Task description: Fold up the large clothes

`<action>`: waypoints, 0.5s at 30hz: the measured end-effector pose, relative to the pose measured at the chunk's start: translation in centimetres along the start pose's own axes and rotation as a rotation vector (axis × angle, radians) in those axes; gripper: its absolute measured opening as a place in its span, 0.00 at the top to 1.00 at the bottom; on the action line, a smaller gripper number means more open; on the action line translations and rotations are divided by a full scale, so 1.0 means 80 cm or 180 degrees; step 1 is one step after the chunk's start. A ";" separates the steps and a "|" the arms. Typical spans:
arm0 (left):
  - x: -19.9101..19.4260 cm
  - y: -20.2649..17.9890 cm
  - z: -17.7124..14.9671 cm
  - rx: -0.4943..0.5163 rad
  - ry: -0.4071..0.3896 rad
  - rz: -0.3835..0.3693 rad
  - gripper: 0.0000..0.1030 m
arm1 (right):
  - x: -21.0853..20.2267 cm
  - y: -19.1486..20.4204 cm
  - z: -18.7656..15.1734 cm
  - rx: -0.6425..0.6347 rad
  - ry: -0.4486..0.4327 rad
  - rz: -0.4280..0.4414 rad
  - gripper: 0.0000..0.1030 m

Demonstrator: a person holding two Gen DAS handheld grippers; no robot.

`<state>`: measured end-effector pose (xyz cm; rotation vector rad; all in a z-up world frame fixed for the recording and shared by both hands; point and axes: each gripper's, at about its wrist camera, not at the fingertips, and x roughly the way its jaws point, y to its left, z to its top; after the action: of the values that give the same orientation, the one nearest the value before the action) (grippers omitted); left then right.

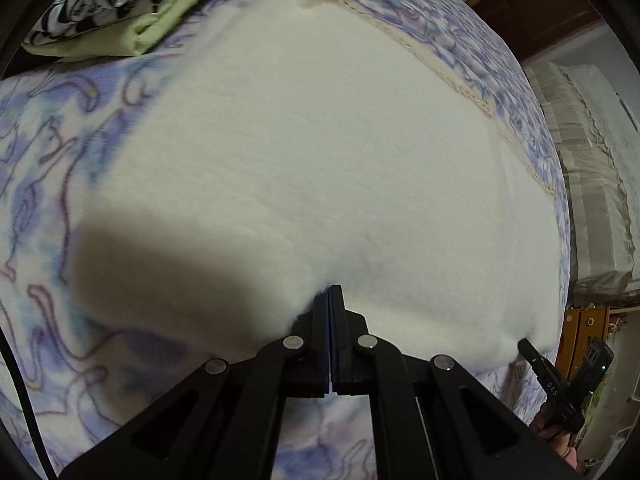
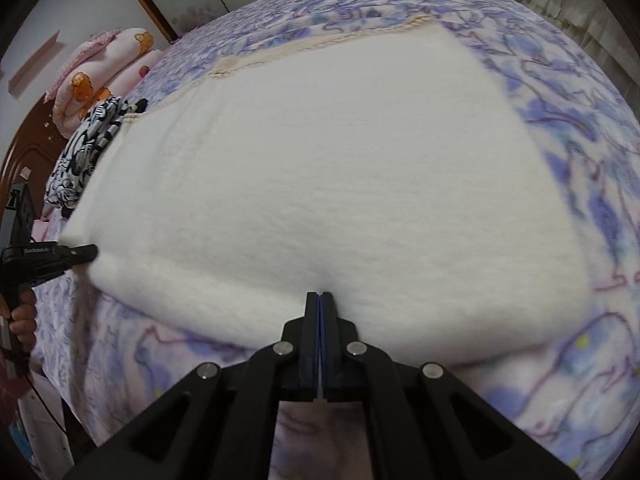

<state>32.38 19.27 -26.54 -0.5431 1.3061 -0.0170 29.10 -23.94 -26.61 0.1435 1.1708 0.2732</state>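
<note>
Both grippers are pinching the near edge of the white fleece garment (image 1: 320, 160), jaws pressed together on it: left gripper (image 1: 330, 292), right gripper (image 2: 319, 296). It is lying flat across the purple-patterned bedspread (image 2: 580, 152).

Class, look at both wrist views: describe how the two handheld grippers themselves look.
Both the left gripper and right gripper are matte black, with angular linkage arms, round silver pivot pins and blue inner pads. Small white lettering marks their bodies. A black cable trails nearby.
</note>
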 end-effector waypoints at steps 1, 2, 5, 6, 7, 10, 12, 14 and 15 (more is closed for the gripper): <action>-0.003 0.008 0.003 0.0015 0.0011 0.0042 0.99 | -0.003 -0.006 0.000 0.0004 0.0002 -0.0054 1.00; -0.007 0.014 0.002 0.0027 0.0004 0.0083 0.99 | -0.007 -0.013 -0.001 0.0033 0.0000 -0.0126 1.00; -0.021 0.031 0.004 0.0122 -0.0082 0.0400 0.99 | -0.018 -0.033 -0.005 0.0175 -0.0025 -0.0265 1.00; -0.026 0.040 0.005 0.0119 -0.0090 0.0466 0.99 | -0.022 -0.039 -0.008 0.0213 -0.0033 -0.0321 1.00; -0.032 0.049 0.006 0.0108 -0.0095 0.0519 0.99 | -0.024 -0.045 -0.009 0.0248 -0.0041 -0.0375 1.00; -0.039 0.062 0.008 0.0096 -0.0105 0.0673 0.99 | -0.030 -0.061 -0.012 0.0314 -0.0065 -0.0495 1.00; -0.041 0.071 0.010 0.0197 -0.0117 0.0825 0.99 | -0.033 -0.068 -0.011 0.0345 -0.0071 -0.0557 1.00; -0.040 0.076 0.013 0.0271 -0.0086 0.0835 0.99 | -0.036 -0.074 -0.010 0.0394 -0.0066 -0.0608 1.00; -0.040 0.077 0.014 0.0300 -0.0075 0.0860 0.99 | -0.038 -0.074 -0.008 0.0402 -0.0070 -0.0660 1.00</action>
<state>30.74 26.07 -25.84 -0.2829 1.3395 0.1503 28.24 -30.46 -25.67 0.1340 1.1710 0.0149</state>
